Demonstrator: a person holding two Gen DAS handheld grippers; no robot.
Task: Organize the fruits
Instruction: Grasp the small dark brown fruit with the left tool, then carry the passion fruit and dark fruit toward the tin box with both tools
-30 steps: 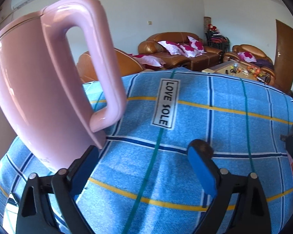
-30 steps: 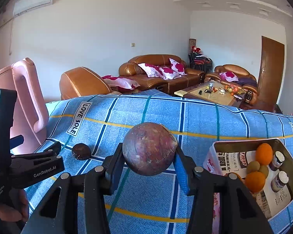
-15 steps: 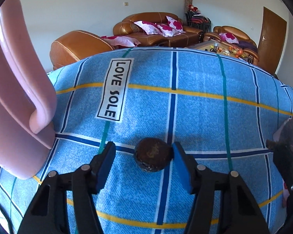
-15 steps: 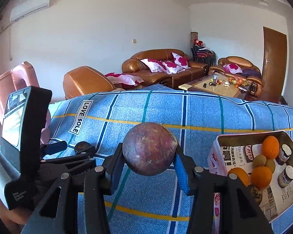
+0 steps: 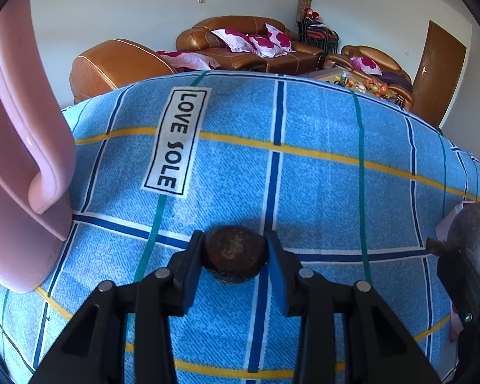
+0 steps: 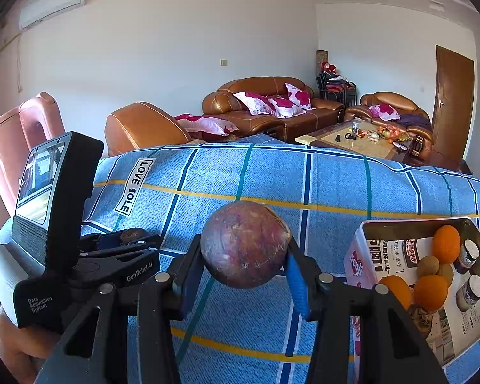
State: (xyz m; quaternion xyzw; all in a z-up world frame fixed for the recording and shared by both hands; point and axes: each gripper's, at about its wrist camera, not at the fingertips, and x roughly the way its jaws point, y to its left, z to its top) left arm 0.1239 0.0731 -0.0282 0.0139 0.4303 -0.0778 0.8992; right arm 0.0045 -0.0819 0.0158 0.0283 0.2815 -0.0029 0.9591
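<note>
My left gripper (image 5: 235, 256) is shut on a small dark brown fruit (image 5: 235, 257) that rests on the blue checked tablecloth (image 5: 320, 185). In the right wrist view the left gripper (image 6: 124, 240) shows at the left with that fruit (image 6: 132, 234) between its fingers. My right gripper (image 6: 244, 256) is shut on a large round purple-brown fruit (image 6: 244, 244) and holds it above the cloth. That fruit also shows at the right edge of the left wrist view (image 5: 473, 233). A lined box (image 6: 364, 249) at the right holds oranges (image 6: 445, 244), small brown fruits (image 6: 427, 266) and two small jars (image 6: 468, 252).
A tall pink plastic jug (image 5: 19, 172) stands on the cloth close to the left of my left gripper. Brown leather sofas (image 6: 272, 108) and a low table (image 6: 358, 139) stand beyond the far edge of the cloth.
My left gripper moved right, away from the pink jug, to the small dark fruit and closed on it. The right gripper kept holding the large fruit almost still.
</note>
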